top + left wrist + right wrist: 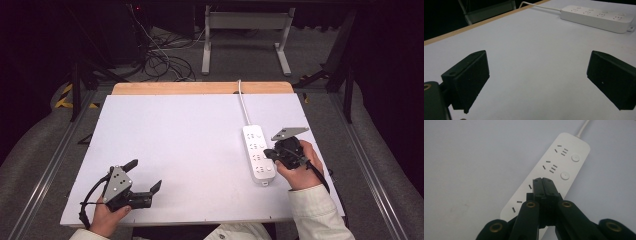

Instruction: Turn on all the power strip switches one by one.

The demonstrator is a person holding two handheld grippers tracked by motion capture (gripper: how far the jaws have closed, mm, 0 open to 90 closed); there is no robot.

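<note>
A white power strip (258, 152) with several sockets and round buttons lies on the right half of the white table; its cord (244, 106) runs off toward the far edge. My right gripper (269, 153) hovers over the strip's middle, held from the right by a hand. In the right gripper view its jaws are pressed together, shut and holding nothing, the tips (542, 180) above the power strip (564, 162) near its third socket. My left gripper (145, 176) rests near the front left of the table, jaws wide open and empty. The left gripper view shows the power strip (596, 17) far off.
The white board (180, 145) lies on a wooden tabletop (200, 88) whose far edge shows. Behind the table are a white desk frame (245, 40) and loose cables (160, 60) on the floor. Metal rails (50, 160) run along both sides of the table.
</note>
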